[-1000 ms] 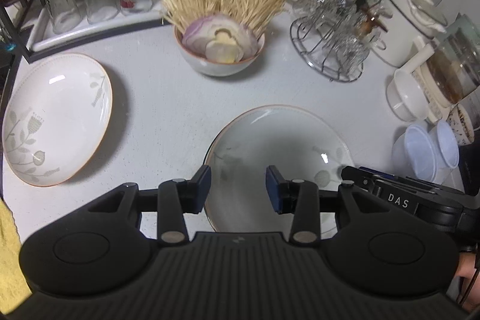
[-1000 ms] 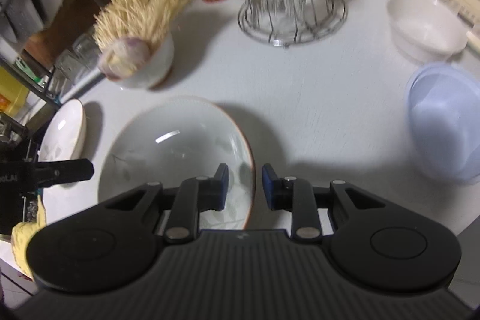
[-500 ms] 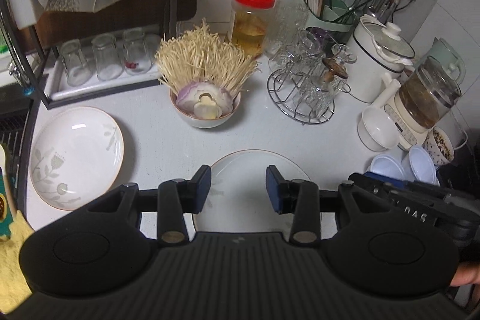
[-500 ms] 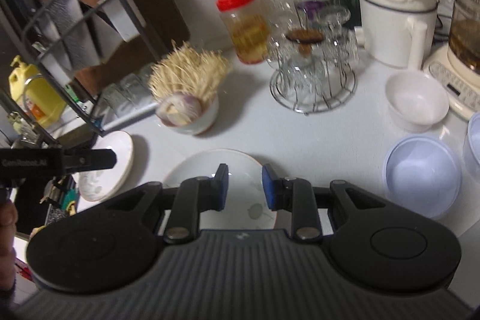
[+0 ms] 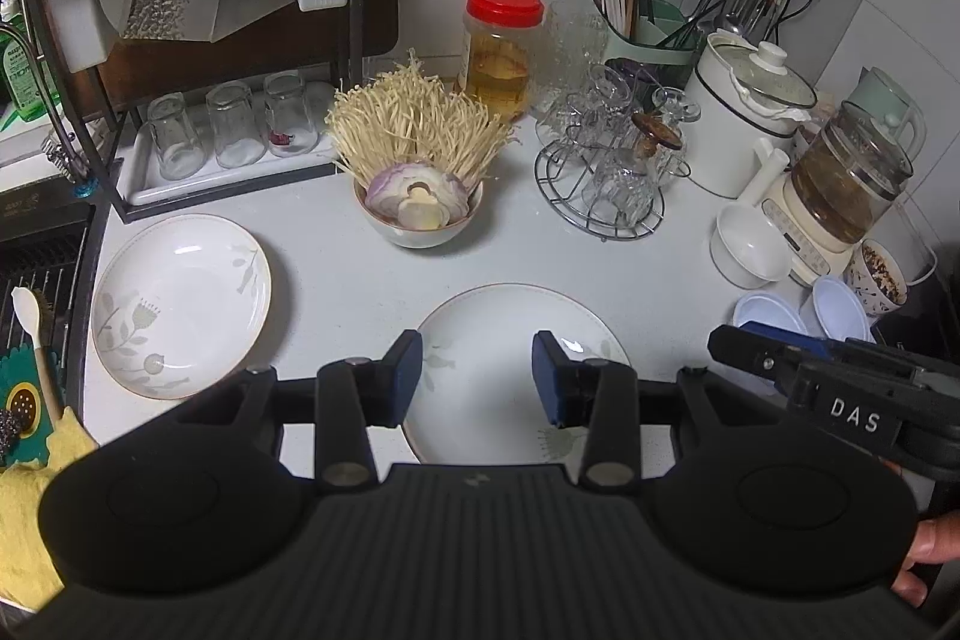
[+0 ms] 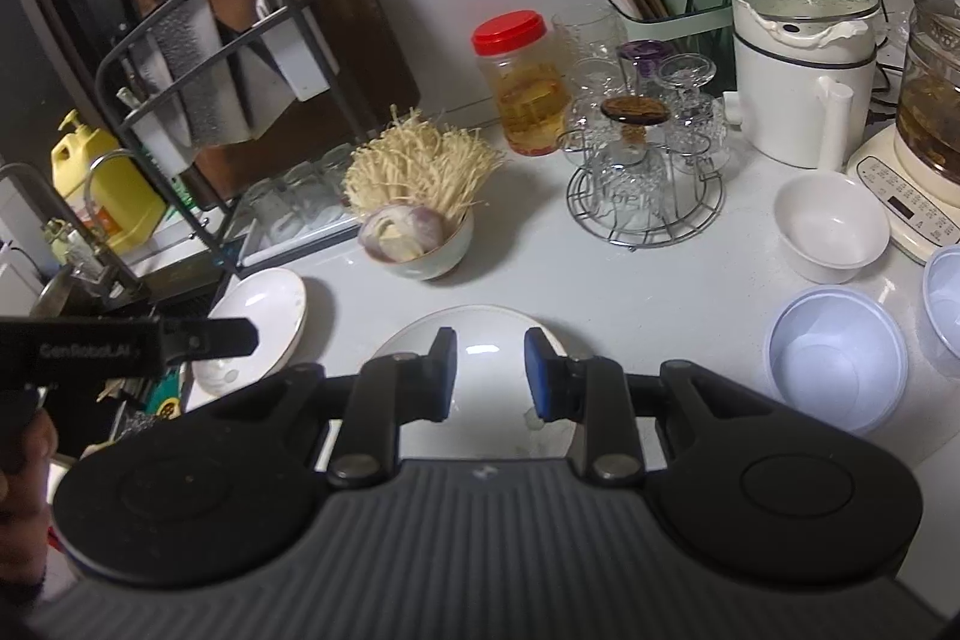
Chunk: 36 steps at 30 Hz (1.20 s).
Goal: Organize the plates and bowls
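Blk grippers, blue pads

Dim overhead light; glare spots on the near plate; fisheye bends the edges; far left corners dark.

Left wrist view: looks from above, forward and down over the left gripper; near plate lies beyond and below the parted jaws.
Right wrist view: same downward pitch over the right gripper, from further right; near plate between the jaws.
Height: both well above the counter.
Shared: near plate, mushroom bowl, glass rack.
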Tool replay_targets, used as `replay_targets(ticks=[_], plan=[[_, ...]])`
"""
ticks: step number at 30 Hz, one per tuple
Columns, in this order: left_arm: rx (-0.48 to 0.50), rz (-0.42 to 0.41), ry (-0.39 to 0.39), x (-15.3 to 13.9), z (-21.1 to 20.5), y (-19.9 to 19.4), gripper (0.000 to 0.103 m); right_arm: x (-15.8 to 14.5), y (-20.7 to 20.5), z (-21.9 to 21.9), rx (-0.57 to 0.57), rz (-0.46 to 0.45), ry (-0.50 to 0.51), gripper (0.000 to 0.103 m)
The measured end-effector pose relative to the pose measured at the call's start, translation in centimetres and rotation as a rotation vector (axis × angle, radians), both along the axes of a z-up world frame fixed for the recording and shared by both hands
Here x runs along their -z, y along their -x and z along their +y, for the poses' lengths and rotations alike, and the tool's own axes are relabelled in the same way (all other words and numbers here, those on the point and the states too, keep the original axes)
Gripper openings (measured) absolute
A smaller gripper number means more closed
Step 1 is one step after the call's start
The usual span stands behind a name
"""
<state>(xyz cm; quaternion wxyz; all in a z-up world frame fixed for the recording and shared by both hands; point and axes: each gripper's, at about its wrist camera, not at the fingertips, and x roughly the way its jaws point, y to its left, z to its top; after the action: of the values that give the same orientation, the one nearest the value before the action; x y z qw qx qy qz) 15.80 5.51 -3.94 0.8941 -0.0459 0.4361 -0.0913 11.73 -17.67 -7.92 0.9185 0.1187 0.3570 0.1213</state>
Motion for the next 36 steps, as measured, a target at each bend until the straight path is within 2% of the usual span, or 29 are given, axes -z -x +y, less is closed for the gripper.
replay_targets(ticks=[16,22,31,36], plan=[[-0.102,0.023,0.010,0.5,0.5,1.6,0.046,0.5,0.3,0.4,-0.076,0.001,-0.010,0.029],[-0.167,0.034,-0.008,0.5,1.6,3.1,0.046,0.6,0.3,1.5,-0.140,-0.009,-0.006,0.029],[-0.288,0.072,0.026,1.4,3.4,4.8,0.046,0.7,0.2,2.6,-0.221,0.001,-0.003,0.029],[-0.323,0.096,0.015,2.0,4.1,4.8,0.048,1.0,-0.1,3.2,-0.247,0.009,-0.024,0.029]])
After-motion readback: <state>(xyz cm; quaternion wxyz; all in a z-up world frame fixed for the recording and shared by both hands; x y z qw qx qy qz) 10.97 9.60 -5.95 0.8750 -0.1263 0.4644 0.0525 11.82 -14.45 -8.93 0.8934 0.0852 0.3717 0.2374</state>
